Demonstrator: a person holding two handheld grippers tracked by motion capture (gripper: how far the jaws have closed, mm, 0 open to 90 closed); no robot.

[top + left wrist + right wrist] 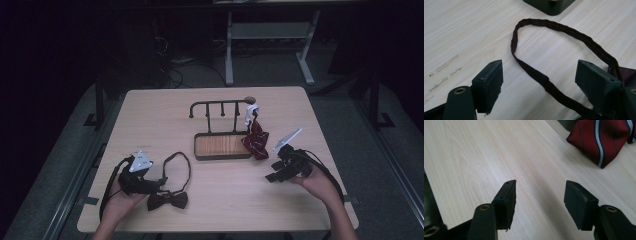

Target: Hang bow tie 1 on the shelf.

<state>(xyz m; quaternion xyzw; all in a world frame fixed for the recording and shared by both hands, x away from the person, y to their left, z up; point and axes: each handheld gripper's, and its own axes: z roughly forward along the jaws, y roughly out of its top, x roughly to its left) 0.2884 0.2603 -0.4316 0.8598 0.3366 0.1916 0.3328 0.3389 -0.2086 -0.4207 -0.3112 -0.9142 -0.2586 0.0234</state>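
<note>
From the high view, the dark bow tie (167, 200) lies on the near left part of the table (150, 115), its strap (179, 162) looping away toward the far side. The left gripper (161, 182) sits just left of the bow, its tips right at the knot end of the strap. The right gripper (270, 177) hangs over bare wood at the near right, well apart from the bow tie. A red striped tie (256, 139) hangs from the far right end of the rack (220, 106), its tip lying by the right edge of the tray (222, 146), just beyond the right gripper.

In the left gripper view, the left gripper (539, 75) has its jaws spread wide. The strap (554, 27) runs between them: one run crosses the gap along the table, the other curves past the right-hand jaw. Neither pad presses on it. A corner of the tray (550, 6) shows at the far edge.

In the right gripper view, the right gripper (540, 192) is likewise open, with nothing between its jaws but wood. The red striped tie (602, 140) lies farther off to the right.
</note>
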